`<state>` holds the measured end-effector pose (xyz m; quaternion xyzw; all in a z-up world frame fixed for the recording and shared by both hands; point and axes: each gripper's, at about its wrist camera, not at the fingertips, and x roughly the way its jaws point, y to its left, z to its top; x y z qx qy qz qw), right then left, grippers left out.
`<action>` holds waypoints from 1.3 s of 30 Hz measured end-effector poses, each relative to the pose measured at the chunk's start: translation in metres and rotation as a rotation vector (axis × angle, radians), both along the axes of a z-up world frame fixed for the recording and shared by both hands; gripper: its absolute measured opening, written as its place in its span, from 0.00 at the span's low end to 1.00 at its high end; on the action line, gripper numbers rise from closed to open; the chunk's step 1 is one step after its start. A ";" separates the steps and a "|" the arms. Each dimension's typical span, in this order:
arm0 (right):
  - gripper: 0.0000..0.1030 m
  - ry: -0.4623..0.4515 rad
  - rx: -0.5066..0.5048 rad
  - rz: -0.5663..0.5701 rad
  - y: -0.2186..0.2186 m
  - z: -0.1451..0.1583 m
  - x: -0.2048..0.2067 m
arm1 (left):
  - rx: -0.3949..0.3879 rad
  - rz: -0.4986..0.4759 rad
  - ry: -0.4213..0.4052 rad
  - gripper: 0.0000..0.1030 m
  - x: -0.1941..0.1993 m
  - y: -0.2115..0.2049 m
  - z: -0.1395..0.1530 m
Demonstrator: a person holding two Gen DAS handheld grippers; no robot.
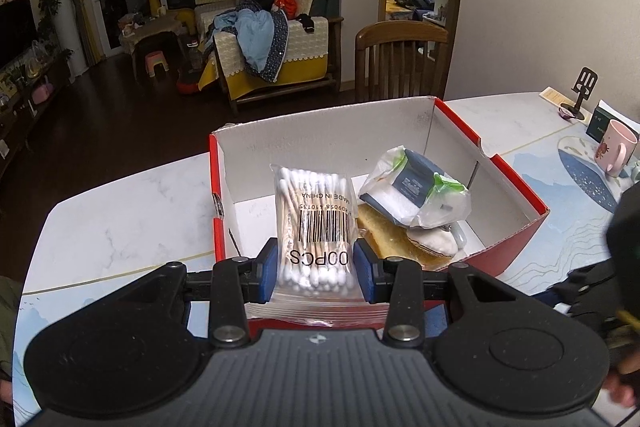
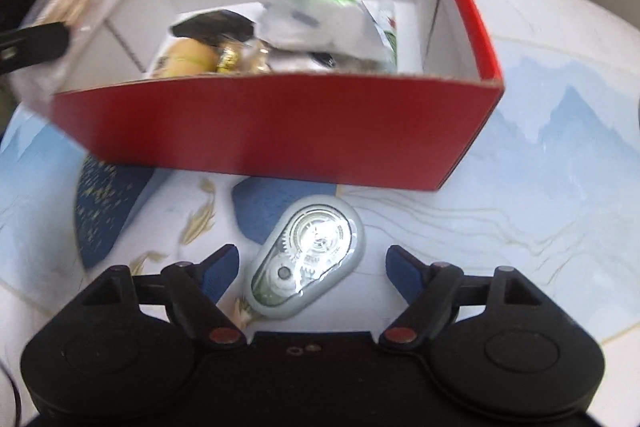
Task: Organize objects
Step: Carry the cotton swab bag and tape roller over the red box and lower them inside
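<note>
1. A red box (image 1: 516,187) is sitting on the table (image 1: 120,219).
2. The left gripper (image 1: 316,269) is pinching a soft, light cotton-swab bag (image 1: 314,211) over the box.
3. The right gripper (image 2: 312,267), jaws spread, is straddling a stiff, probably slippery correction-tape dispenser (image 2: 306,263); its flat sides suit gripping.

The right tongs (image 2: 312,267) stand wide apart over the desk (image 2: 540,219), their blue pads (image 2: 218,267) on either side of a grey correction-tape dispenser (image 2: 306,261) that lies flat, touching neither pad. Just beyond it sits a red box (image 2: 280,123) with white inner walls, holding a crumpled white-and-green packet (image 2: 332,11) and yellowish items, blurred. A patterned blue mat (image 2: 560,155) covers the desk.
</note>
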<state>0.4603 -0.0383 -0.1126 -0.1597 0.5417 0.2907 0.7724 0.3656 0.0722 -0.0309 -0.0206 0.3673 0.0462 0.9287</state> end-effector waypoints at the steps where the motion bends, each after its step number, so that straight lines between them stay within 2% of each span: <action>1: 0.78 -0.001 -0.014 -0.020 0.002 -0.003 0.000 | -0.001 0.000 0.001 0.37 0.000 0.000 0.000; 6: 0.78 -0.040 -0.065 -0.022 0.011 -0.011 -0.010 | -0.003 -0.001 0.001 0.37 -0.002 -0.001 0.000; 9: 0.64 -0.086 -0.085 0.012 0.012 -0.011 -0.019 | -0.005 0.001 0.002 0.37 -0.003 -0.001 0.000; 14: 0.62 -0.100 -0.068 0.045 -0.001 -0.008 -0.024 | -0.003 -0.001 0.005 0.37 -0.005 -0.002 -0.001; 23: 0.62 -0.153 0.057 0.163 -0.027 0.054 -0.041 | -0.011 -0.008 0.014 0.37 -0.008 -0.002 -0.004; 29: 0.62 -0.166 0.118 0.241 -0.014 0.097 -0.037 | -0.012 -0.005 0.013 0.37 -0.008 0.000 -0.001; 36: 0.62 -0.218 0.150 0.268 0.006 0.128 -0.014 | 0.009 -0.004 -0.011 0.37 -0.002 0.009 0.014; 39: 0.62 -0.247 0.154 0.287 0.020 0.133 -0.002 | 0.046 -0.011 -0.016 0.37 0.005 0.011 0.019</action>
